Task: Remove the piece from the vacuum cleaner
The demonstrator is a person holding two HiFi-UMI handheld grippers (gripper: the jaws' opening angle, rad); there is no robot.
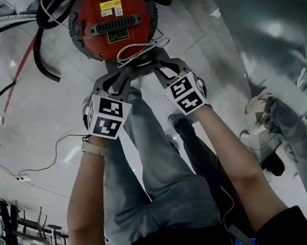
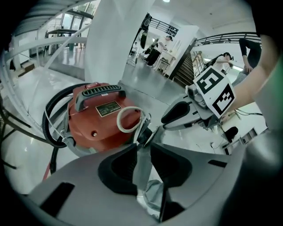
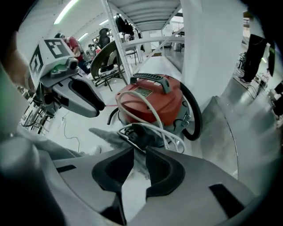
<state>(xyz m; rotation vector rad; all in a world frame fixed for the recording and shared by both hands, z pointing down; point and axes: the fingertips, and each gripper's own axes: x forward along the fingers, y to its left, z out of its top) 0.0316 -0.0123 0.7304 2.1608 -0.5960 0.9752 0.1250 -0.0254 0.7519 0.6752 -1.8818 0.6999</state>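
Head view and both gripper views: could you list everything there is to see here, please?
Round red vacuum cleaner canister: one, red with a black handle, on the floor ahead.
Thick black hose: one, black, curling round the canister's side.
White power cord: one, white, looped at the canister's front.
Black piece: one, black, at the canister's front edge, by the cord.
Thin floor cable: one, dark, lower left on the pale floor.
Bystander's legs: one pair, blue jeans, far right.
Person's legs: grey-blue jeans, below the grippers.
Forearms: two, bare.
Left gripper: grey, jaws narrowly apart, tips at the black piece; grip unclear.
Right gripper: likewise.
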